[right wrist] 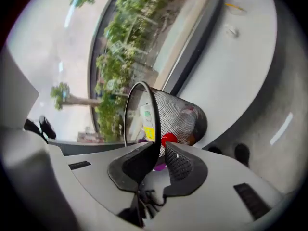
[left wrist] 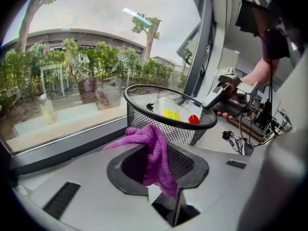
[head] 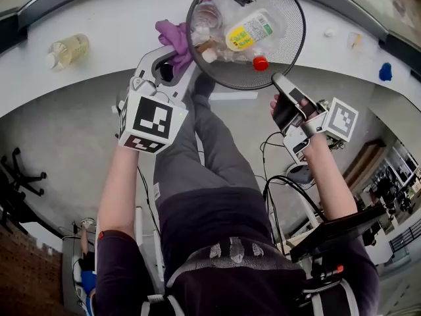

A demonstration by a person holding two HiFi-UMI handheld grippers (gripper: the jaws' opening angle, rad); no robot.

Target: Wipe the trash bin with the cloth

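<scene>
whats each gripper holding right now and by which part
The left gripper clamps the purple cloth by a bunched fold, the rest hanging loose. The right gripper pinches the mesh trash bin at its rim.

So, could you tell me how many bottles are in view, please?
3. A red-capped bottle and a clear bottle lie in the bin; a third bottle lies on the counter. The bin may hide more.

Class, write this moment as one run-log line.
left claw: shut on purple cloth | right claw: shut on trash bin rim
</scene>
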